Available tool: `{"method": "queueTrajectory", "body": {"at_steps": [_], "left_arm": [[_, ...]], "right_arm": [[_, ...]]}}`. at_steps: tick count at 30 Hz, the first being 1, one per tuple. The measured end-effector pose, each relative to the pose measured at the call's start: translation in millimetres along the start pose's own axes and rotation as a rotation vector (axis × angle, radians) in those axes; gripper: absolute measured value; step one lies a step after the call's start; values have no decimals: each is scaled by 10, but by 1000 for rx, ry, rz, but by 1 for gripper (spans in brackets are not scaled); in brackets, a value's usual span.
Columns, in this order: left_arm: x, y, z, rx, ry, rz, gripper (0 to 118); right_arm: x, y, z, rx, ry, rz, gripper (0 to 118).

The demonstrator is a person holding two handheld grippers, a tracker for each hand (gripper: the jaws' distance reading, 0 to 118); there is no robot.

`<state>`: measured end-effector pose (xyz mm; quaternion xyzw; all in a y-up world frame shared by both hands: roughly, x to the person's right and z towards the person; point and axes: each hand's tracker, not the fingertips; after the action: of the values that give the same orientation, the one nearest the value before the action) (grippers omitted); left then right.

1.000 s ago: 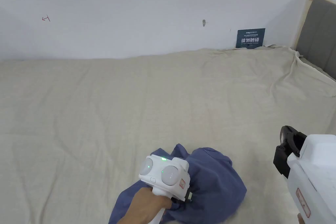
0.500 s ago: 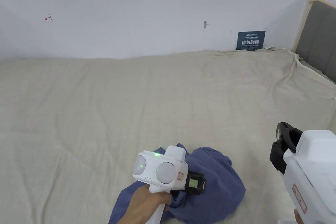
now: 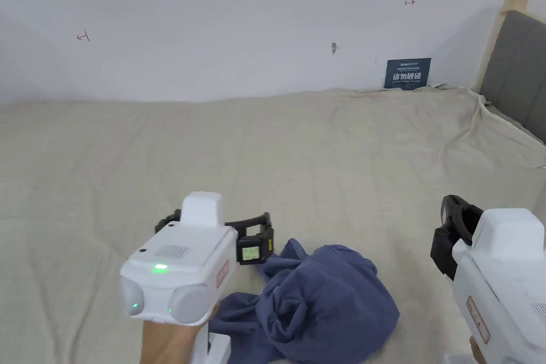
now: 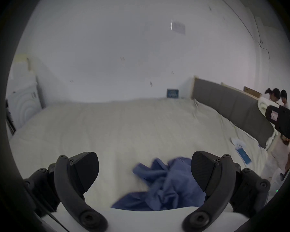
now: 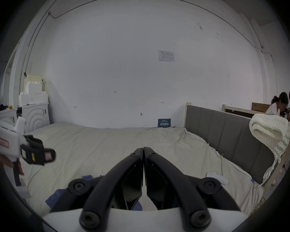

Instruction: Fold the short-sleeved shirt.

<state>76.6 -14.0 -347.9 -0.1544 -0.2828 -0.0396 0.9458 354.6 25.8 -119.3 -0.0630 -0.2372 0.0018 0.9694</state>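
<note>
Shirt: blue shirt [image 3: 325, 301] crumpled in a heap on the bed [image 3: 266, 168], no clear long axis or facing (too bunched to tell).
Left gripper [image 4: 144, 172]: jaws spread wide, empty, raised just above the heap's left edge; shirt lies ahead between them.
Right gripper [image 5: 143, 152]: jaws pressed together, empty, off to the shirt's right.
</note>
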Motion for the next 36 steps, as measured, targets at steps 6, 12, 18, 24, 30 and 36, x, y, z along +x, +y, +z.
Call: {"method": "queueTrajectory", "body": {"at_steps": [6,12,18,24,30,36], "left_arm": [[-370,-124,296,146,165,-59,114],[-577,-281,442,207,275,-105,110],[-654,-368,523,223,255,-82,23],[-653,-383,523,225,221,-21,0],[-605,-361,482,194,192,-37,0],[-563,-483,254,-130,83,9,0]], "right_arm": [[-24,-9,9,12,15,-3,1],[-50,-25,31,26,21,-8,1],[-72,-71,40,24,24,-7,1],[-82,-111,34,16,24,-7,1],[-101,-119,26,10,28,-10,1],[-117,-138,-5,2,33,-5,1]]}}
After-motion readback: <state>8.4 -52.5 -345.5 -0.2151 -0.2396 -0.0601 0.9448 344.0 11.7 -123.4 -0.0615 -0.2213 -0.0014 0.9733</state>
